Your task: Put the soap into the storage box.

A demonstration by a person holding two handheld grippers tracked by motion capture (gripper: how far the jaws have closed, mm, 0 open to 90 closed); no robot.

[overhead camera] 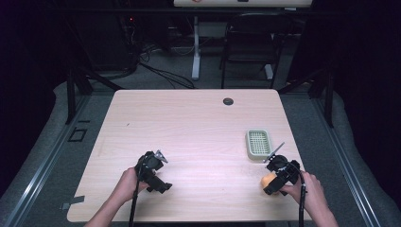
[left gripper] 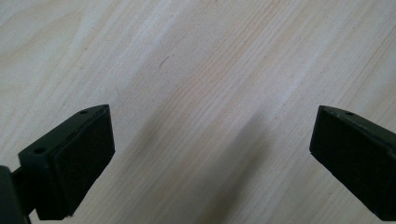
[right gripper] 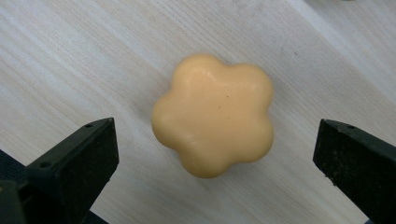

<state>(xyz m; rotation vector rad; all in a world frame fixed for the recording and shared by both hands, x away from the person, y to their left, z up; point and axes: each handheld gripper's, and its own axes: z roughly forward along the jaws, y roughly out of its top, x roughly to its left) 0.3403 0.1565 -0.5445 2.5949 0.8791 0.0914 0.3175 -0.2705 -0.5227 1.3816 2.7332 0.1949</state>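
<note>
At the near left of the desk (overhead camera: 189,118), the left tongs (overhead camera: 160,185) rest low over bare wood, their jaws spread wide with nothing between them; the left gripper view shows just wood grain between the two black pads (left gripper: 84,163). Farther right and a little farther back, a pale green soap dish (overhead camera: 258,144) with a gridded insert lies flat. At the near right, the right tongs (overhead camera: 270,185) hang released just above an orange flower-shaped soap (right gripper: 214,114), which lies on the desk between the wide-open jaws, touching neither.
</note>
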